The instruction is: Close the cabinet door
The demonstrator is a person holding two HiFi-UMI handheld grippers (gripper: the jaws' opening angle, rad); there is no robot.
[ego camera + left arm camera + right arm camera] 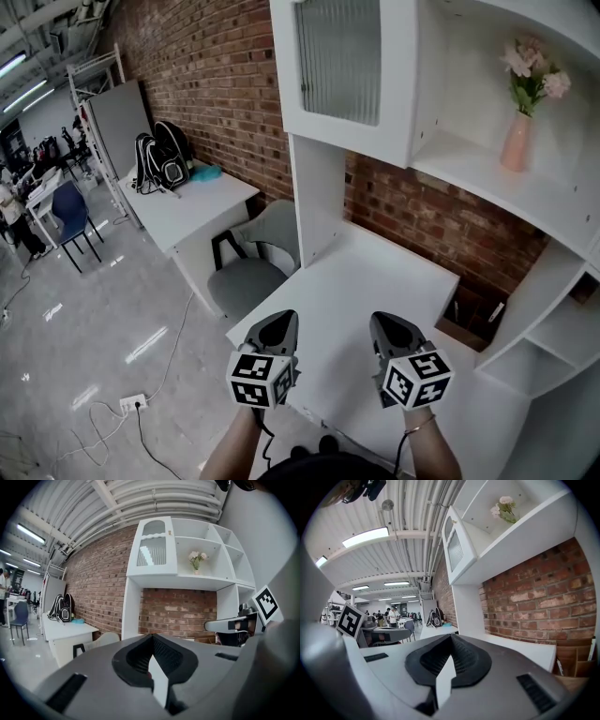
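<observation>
The white cabinet door [342,61] with its ribbed glass pane hangs at the upper left of the white wall unit and looks flush with the cabinet front. It shows again in the left gripper view as the cabinet door [153,545], and in the right gripper view as the cabinet door [456,545]. Both grippers hover low over the white desk top [375,272], well below the door and apart from it. My left gripper [279,324] [152,637] is shut with nothing in it. My right gripper [388,324] [451,637] also has its jaws together and empty.
A pink vase of flowers [517,141] stands on the open shelf to the door's right. A grey chair [248,272] is tucked beside the unit's left upright. A second desk [187,202] with backpacks [161,159] runs along the brick wall. Cables [131,405] lie on the floor.
</observation>
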